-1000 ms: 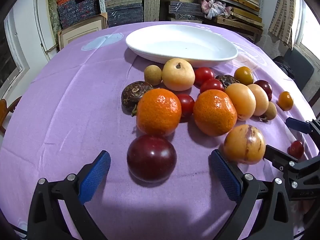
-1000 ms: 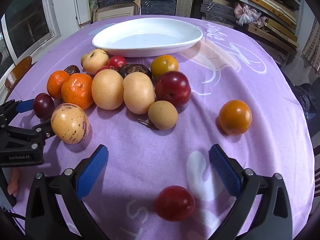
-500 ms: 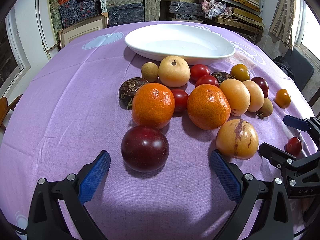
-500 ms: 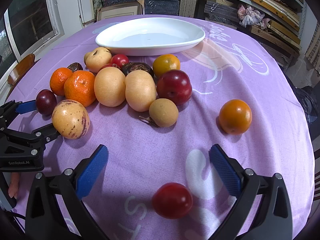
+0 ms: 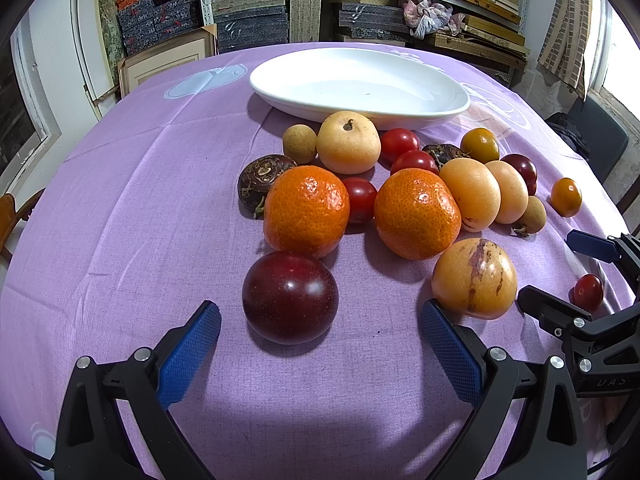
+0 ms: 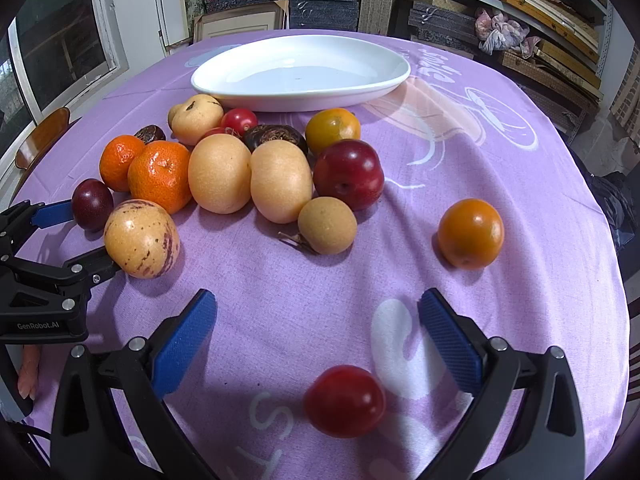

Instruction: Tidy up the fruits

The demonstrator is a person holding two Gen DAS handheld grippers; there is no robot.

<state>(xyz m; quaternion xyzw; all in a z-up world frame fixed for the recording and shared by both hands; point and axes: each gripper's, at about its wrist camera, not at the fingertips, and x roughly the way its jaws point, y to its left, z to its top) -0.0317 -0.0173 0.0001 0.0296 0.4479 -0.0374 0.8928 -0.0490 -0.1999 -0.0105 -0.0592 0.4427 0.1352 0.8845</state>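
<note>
Red plum (image 6: 345, 401) sits between right fingers (image 6: 185, 343).

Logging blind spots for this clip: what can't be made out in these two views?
- White plate: near rim hidden by the pear, left wrist view.
- Dark fruit: mostly behind the tangerine, right wrist view.
- Person's hand: cut off by the left gripper's body.

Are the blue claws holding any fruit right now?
No. The left gripper is open around the dark plum, not touching. The right gripper is open, with the red tomato lying between its fingers.
</note>
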